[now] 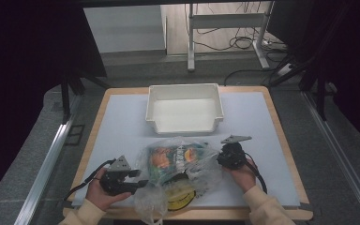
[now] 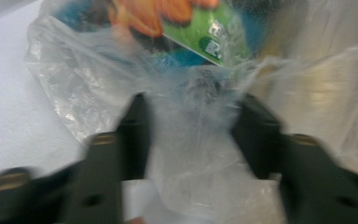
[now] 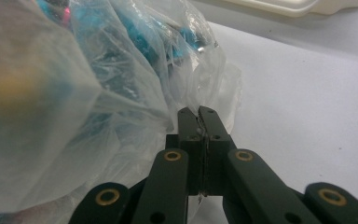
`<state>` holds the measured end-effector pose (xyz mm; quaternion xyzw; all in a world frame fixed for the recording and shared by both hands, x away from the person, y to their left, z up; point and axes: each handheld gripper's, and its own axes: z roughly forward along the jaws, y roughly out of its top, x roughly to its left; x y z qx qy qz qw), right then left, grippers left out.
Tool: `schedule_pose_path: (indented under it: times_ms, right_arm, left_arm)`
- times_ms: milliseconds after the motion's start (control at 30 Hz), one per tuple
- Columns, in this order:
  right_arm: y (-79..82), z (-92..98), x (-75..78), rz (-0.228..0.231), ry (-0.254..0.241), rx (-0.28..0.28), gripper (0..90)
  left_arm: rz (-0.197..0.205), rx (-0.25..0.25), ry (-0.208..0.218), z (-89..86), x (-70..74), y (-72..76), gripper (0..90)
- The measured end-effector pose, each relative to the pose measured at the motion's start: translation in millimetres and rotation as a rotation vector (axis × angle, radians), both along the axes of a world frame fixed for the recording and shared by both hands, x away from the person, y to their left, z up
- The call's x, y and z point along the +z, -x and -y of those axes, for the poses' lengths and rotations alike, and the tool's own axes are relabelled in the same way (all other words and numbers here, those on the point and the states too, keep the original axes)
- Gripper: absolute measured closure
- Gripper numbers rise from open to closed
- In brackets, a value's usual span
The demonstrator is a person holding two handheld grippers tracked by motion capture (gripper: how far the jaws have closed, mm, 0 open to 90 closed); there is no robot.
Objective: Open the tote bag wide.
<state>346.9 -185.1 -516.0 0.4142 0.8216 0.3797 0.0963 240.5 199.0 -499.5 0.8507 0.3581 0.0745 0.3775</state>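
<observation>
Right gripper (image 3: 199, 111) pinching crinkled clear plastic bag (image 1: 201, 164) edge; left gripper (image 2: 191, 116) spread astride film; best closed low, avoiding colourful packets (image 1: 168, 157).

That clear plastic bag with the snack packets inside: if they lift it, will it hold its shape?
Probably not. The plastic bag is thin and crumpled, so it should sag around its contents. The right gripper pinches only film, which may stretch or slip.
</observation>
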Motion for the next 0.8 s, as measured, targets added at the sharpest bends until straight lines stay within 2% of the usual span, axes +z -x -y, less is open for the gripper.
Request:
schedule_pose_path:
  times_ms: [67,100,200,400,633,800]
  right_arm:
    - [-0.6,0.8,-0.1,-0.001,-0.002,-0.002,87.7]
    - [-0.9,1.2,-0.3,-0.003,-0.003,-0.002,87.7]
    - [-0.9,1.2,-0.3,-0.002,-0.002,0.0,87.7]
    - [-0.5,1.7,0.8,0.005,-0.006,-0.001,87.7]
    - [-0.5,2.5,2.1,0.016,-0.011,-0.006,87.7]
    - [-1.0,2.5,4.3,0.034,-0.017,-0.011,87.4]
  left_arm:
    - [0.007,0.006,0.001,-1.2,1.0,-0.3,78.5]
    - [0.012,0.018,0.007,-2.0,2.0,-0.3,83.1]
    - [0.025,0.057,0.02,-4.8,4.7,-2.2,89.8]
    - [0.032,0.116,-0.001,-8.8,5.2,-12.5,90.0]
    - [-0.017,0.181,0.06,-25.9,-4.0,-29.2,90.0]
    - [-0.01,0.205,0.051,-30.7,-7.2,-36.1,90.0]
